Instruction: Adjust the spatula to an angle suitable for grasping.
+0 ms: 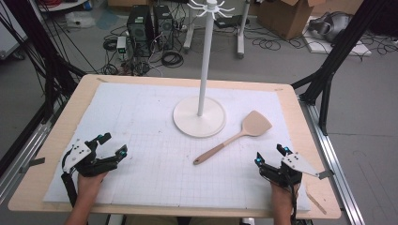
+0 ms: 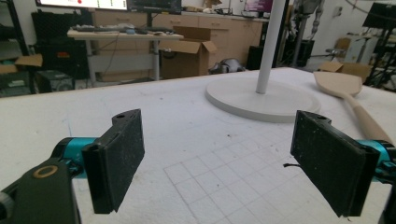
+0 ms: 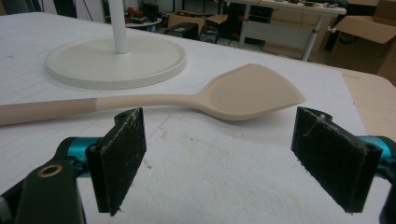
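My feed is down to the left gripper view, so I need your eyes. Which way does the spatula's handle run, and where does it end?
Observer: In the high view the spatula lies diagonally, blade toward the far right, handle end toward the near middle of the mat.
Operator: Is it touching the stand's base?
Observer: No, the round base sits apart, left of the blade.
Operator: What is the right gripper doing?
Observer: The right gripper is open at the near right of the table; in its own view the blade lies just beyond its fingers.
Operator: And the pole's top?
Observer: It carries white hooks, all bare.
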{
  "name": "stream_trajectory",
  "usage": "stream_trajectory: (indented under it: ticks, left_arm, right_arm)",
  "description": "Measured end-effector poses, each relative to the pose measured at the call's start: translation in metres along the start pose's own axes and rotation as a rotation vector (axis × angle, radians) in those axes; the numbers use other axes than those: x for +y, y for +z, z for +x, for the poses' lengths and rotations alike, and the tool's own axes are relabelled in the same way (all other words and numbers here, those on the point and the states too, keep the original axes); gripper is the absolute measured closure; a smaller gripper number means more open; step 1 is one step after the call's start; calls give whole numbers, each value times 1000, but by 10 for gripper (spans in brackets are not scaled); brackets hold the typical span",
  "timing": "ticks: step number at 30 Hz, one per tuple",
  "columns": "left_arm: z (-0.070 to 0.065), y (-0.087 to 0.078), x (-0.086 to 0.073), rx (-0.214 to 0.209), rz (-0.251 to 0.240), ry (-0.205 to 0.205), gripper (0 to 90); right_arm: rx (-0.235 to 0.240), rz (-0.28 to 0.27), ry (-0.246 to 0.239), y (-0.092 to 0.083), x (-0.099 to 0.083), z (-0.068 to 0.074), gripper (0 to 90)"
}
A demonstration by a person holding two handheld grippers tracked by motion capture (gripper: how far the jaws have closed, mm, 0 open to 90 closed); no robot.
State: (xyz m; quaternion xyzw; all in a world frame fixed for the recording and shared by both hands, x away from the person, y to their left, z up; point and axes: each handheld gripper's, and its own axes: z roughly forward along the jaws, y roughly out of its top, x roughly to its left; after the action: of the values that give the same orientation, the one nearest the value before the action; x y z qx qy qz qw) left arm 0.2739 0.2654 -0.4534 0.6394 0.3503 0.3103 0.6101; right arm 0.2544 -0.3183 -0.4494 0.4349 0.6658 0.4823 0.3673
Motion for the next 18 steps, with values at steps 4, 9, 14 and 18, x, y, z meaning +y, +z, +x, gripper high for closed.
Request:
stream_trajectory:
  ticks: [4,9,14,18]
  left_arm:
    - [1,-1,0,-2,-7,-4,173]
    - [0,-1,0,4,-11,-11,173]
    - [0,-1,0,17,-6,-10,183]
    - [2,1,2,3,16,-52,249]
  right_arm:
    - [1,-5,8,-1,0,0,166]
    - [3,-10,7,-1,-1,0,166]
    - [-4,-11,1,-1,0,0,166]
    - [-6,-3,16,-1,0,1,166]
